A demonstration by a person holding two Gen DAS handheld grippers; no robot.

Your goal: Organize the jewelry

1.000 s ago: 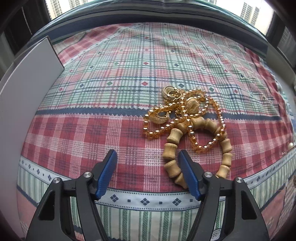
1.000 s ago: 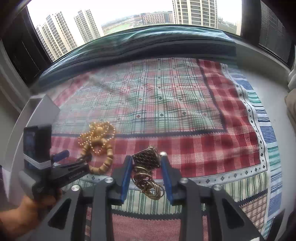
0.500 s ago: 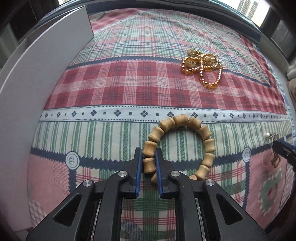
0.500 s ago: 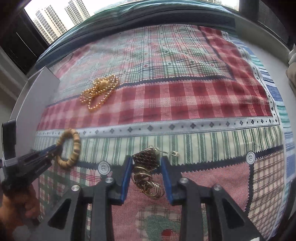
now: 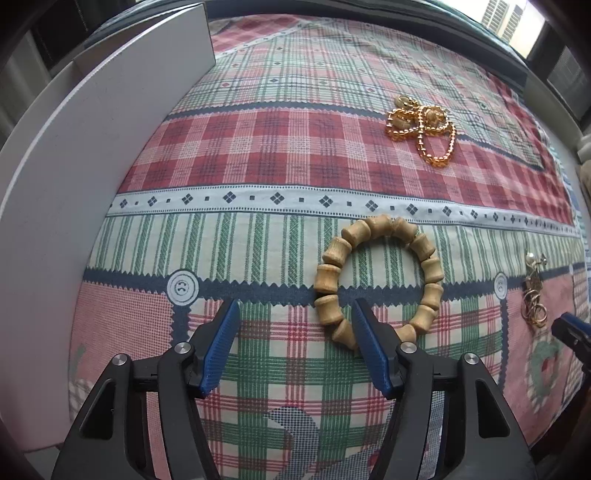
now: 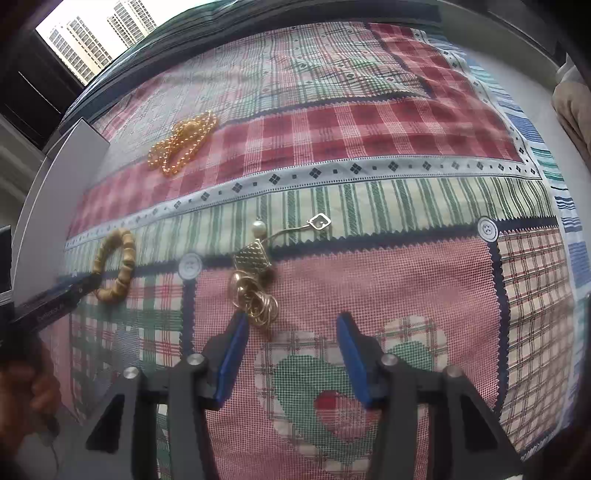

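Both your grippers are spread with nothing held, and the gold bead chain [image 5: 424, 131] lies far ahead toward the cloth's [image 5: 280, 155] far edge, nearer your left gripper [image 5: 293, 349] than your right gripper [image 6: 291, 354].

Home, high up in a city flat.
Patchwork-print cloth [image 5: 295, 155] of plaid, stripes, printed buttons and hearts spread over a flat surface by a window [image 6: 85, 44]; apartment towers [image 6: 122, 22] outside the glass; gold bead chain [image 5: 424, 129], wooden bracelet [image 5: 376, 280] and gold earring [image 6: 255, 280] laid out on the cloth.
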